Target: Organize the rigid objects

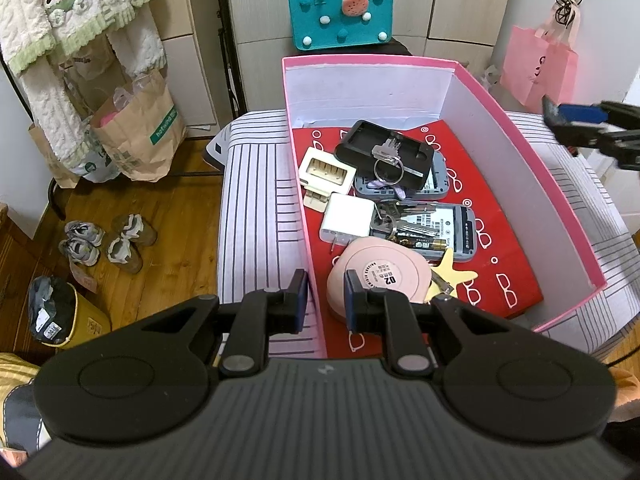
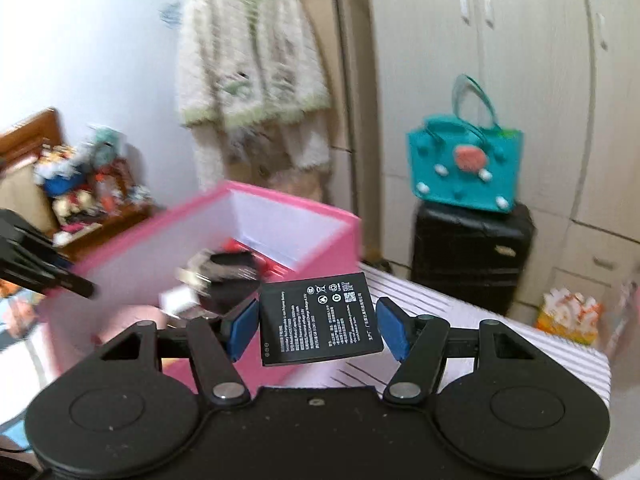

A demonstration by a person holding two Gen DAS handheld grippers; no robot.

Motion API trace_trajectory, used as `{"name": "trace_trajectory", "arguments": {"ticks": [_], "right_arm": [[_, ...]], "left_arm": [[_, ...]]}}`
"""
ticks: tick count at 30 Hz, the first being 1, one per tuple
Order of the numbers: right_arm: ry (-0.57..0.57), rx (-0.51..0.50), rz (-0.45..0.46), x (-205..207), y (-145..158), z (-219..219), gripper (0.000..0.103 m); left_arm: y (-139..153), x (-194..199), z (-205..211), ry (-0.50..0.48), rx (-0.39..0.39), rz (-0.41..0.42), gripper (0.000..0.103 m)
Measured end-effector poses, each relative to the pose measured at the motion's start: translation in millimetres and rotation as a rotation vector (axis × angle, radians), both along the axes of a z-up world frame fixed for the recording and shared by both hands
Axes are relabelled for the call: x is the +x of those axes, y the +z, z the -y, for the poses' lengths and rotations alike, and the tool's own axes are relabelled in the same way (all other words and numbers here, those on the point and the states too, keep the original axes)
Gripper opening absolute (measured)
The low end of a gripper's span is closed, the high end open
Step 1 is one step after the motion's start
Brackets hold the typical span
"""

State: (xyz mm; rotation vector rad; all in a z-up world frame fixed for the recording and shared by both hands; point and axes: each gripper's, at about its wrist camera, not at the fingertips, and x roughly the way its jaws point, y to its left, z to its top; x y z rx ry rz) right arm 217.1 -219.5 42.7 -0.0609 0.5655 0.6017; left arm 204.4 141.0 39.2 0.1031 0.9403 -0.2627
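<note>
A pink box (image 1: 536, 168) with a red lining sits on a striped surface and holds keys (image 1: 386, 152), a black tray (image 1: 360, 140), a white charger (image 1: 346, 220), grey phones (image 1: 460, 224) and a pink round case (image 1: 376, 280). My left gripper (image 1: 326, 300) straddles the box's near left wall, jaws closed on it. My right gripper (image 2: 318, 328) is shut on a flat black battery (image 2: 320, 320), held in the air to the right of the box (image 2: 160, 256). The right gripper also shows at the right edge of the left wrist view (image 1: 576, 120).
A teal felt bag (image 2: 464, 168) stands on a black suitcase (image 2: 472, 256) behind the box. A pink paper bag (image 1: 536, 68) hangs at the right. Paper bags (image 1: 136, 132), shoes (image 1: 104, 244) and a yellow bin (image 1: 60, 312) are on the wooden floor at the left.
</note>
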Motion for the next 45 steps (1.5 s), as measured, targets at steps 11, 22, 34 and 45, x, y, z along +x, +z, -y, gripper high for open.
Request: {"name": "trace_trajectory", "arguments": {"ticks": [11,22,34,45], "right_arm": [[0.300,-0.013,-0.057,-13,8,-73,0.069],[0.329,-0.376,-0.216,16,-28,-137,0.069],[0.132,-0.223,-0.099,3,-6,-105,0.070],[0.052,-0.016,0.049,-60,21,-68,0.073]], "left_arm": [[0,0,-2,-0.006,-0.010,-0.001,0.017],[-3,-3,-6,-0.007,-0.031,0.015,0.017],[-4,-3,-12,-0.005,-0.067,0.015,0.017],[1,-15,-8,0.044,-0.061,0.042,0.017]]}}
